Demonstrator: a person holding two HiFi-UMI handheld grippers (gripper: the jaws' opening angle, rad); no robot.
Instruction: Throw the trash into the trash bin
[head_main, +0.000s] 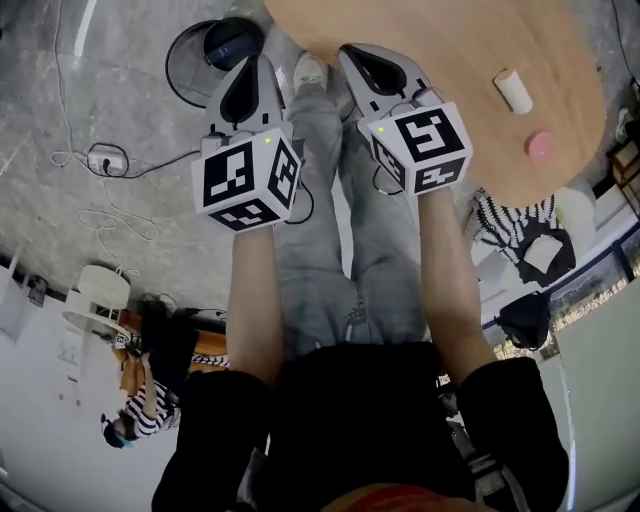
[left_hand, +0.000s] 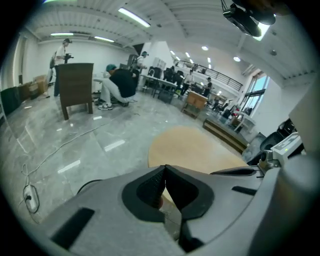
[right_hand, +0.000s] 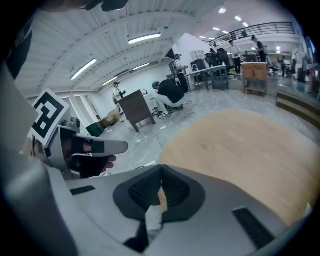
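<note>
The scene is viewed steeply downward from a head-mounted camera, close above both forearms and the floor (head_main: 120, 90). 2 wide-angle cameras are carried on the left hand-held gripper (head_main: 258, 62) and the right hand-held gripper (head_main: 347, 50), each aimed along its own jaws. The round wooden surface (head_main: 450, 60) is shared by all 3 views.

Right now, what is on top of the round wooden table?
A white roll and a small pink lump lie on the table; the right gripper covers part of its edge.

No legible text; only coded square markers (head_main: 229, 175) on left gripper (head_main: 260, 62) and right gripper (head_main: 352, 52).
</note>
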